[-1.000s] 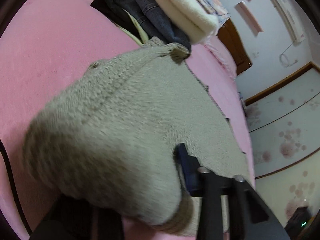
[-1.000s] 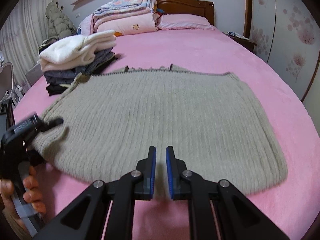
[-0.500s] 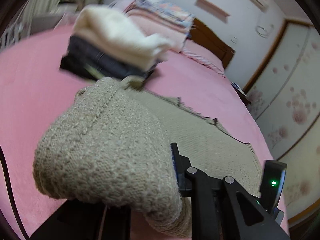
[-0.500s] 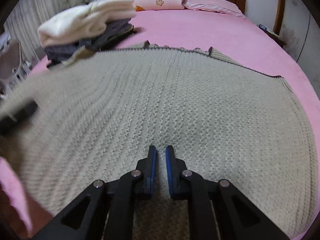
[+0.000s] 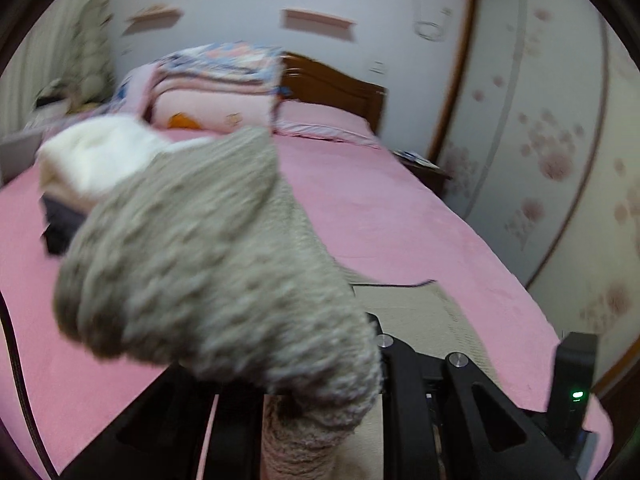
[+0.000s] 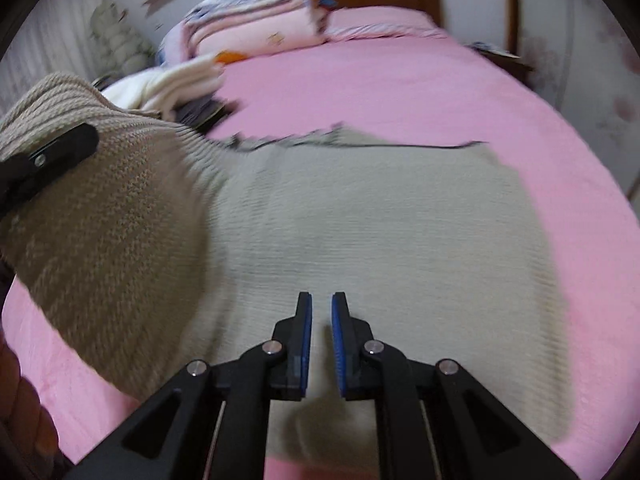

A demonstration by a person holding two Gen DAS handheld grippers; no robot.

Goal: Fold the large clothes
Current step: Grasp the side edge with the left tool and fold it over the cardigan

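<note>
Left tongs (image 6: 44, 160) clamp sweater (image 6: 360, 220) edge, lifted; right tongs (image 6: 320, 320) nearly closed, empty, over its middle. Carry edge across evenly w/o dragging, align hems.

Bare pink bedspread (image 6: 380, 84) lies open beyond the sweater (image 6: 360, 232); folded clothes pile (image 6: 172, 84) (far left) blocks.
</note>
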